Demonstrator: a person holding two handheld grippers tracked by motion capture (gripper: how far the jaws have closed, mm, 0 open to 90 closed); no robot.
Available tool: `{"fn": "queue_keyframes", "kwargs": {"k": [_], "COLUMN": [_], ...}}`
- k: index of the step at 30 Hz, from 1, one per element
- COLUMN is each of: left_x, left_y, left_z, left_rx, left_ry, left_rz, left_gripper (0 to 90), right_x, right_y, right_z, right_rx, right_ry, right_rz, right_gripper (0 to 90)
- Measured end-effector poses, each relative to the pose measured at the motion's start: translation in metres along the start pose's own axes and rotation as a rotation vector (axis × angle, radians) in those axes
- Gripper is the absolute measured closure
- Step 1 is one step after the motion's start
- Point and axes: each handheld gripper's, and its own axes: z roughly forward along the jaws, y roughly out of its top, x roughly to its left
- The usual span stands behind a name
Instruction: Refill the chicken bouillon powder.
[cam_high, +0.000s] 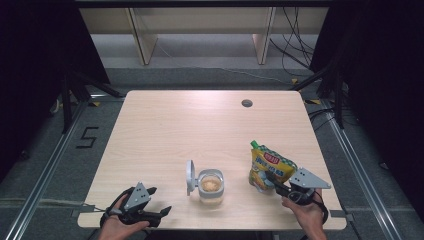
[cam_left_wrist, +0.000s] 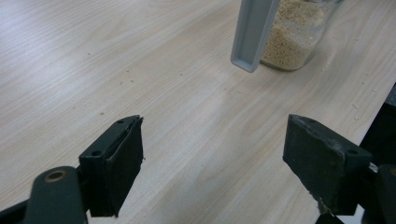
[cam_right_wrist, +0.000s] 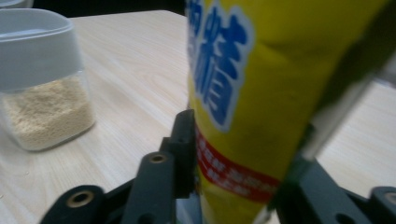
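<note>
A: Start at the right gripper (cam_high: 274, 183). What is it doing?

B: In the right gripper view the yellow pouch (cam_right_wrist: 261, 93) stands between its jaws. The one jaw sits close against the pouch's side, the other is blurred, so I cannot say for sure the pads press on it. I read it as loosened around the pouch rather than clamped.

A: And the left gripper (cam_high: 162, 201)?

B: Spread wide with nothing between the jaws, resting low at the near edge of the counter (cam_high: 200, 115), aimed toward the jar (cam_high: 211, 185).

A: Where do the things stand?

B: The pouch (cam_high: 269, 167) stands upright near the counter's right front, well apart from the jar. The jar is at front centre, its grey lid (cam_high: 190, 176) flipped up on the left side, with pale granules (cam_left_wrist: 292, 32) inside, roughly half full.

A: So how far along?

B: My judgement: the filling looks done and the pouch is set back down. What seems left is letting go fully of the pouch and shutting the lid.

A: Room to move?

B: Plenty. The far half of the counter is bare save a small cable hole (cam_high: 246, 103). The tight spots are the near edge under both hands and the right edge just beyond the pouch.
</note>
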Motion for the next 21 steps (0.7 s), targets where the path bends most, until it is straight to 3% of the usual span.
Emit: {"fn": "queue_keyframes", "kwargs": {"k": [1, 2, 4, 5, 6, 8, 11, 12, 13, 15, 16, 17, 18, 19, 21], "left_x": [-0.002, -0.002, 0.0, -0.001, 0.0, -0.001, 0.003, 0.001, 0.001, 0.004, 0.002, 0.002, 0.003, 0.002, 0.002], "left_y": [-0.001, -0.001, 0.0, 0.001, 0.001, 0.0, 0.001, 0.001, 0.001, 0.002, 0.002, 0.002, 0.003, 0.003, 0.002], "left_z": [0.001, 0.001, 0.0, 0.002, 0.002, 0.004, 0.004, 0.004, 0.005, 0.005, 0.006, 0.008, 0.007, 0.008, 0.009], "left_rx": [-0.002, -0.006, 0.0, -0.015, -0.011, -0.007, -0.007, -0.014, -0.021, 0.004, 0.004, -0.009, 0.011, 0.009, -0.016], "left_ry": [0.006, 0.001, -0.003, -0.004, 0.002, -0.007, 0.005, 0.003, 0.003, 0.009, -0.006, -0.006, -0.002, -0.003, -0.002], "left_rz": [-0.029, -0.032, -0.002, -0.021, -0.013, -0.039, -0.005, -0.049, -0.045, -0.008, -0.027, -0.03, -0.019, -0.026, -0.041], "left_gripper": [19.4, 19.4, 19.4, 19.4, 19.4, 19.4, 19.4, 19.4, 19.4, 19.4, 19.4, 19.4, 19.4, 19.4, 19.4], "right_x": [0.0, 0.0, 0.001, 0.003, 0.006, 0.007, 0.01, 0.01, 0.012, 0.014, 0.016, 0.019, 0.019, 0.024, 0.024], "right_y": [0.0, 0.0, 0.002, 0.003, 0.003, 0.001, -0.004, -0.005, -0.005, -0.007, -0.008, -0.008, -0.009, -0.01, -0.011], "right_z": [-0.002, -0.006, -0.012, -0.014, -0.018, -0.021, -0.027, -0.029, -0.031, -0.036, -0.038, -0.041, -0.043, -0.045, -0.048], "right_rx": [-0.005, 0.005, -0.013, 0.003, 0.015, 0.045, 0.084, 0.086, 0.093, 0.11, 0.124, 0.142, 0.16, 0.179, 0.193], "right_ry": [-0.003, -0.012, -0.037, -0.019, -0.025, -0.024, -0.022, -0.023, -0.022, -0.019, -0.022, -0.029, -0.039, -0.058, -0.046], "right_rz": [0.019, 0.045, 0.031, 0.048, 0.06, 0.067, 0.115, 0.129, 0.158, 0.145, 0.145, 0.155, 0.136, 0.154, 0.14], "right_gripper": [59.9, 56.0, 50.6, 48.0, 44.5, 39.8, 33.7, 32.0, 31.6, 31.9, 32.2, 32.2, 31.7, 31.1, 30.8]}}
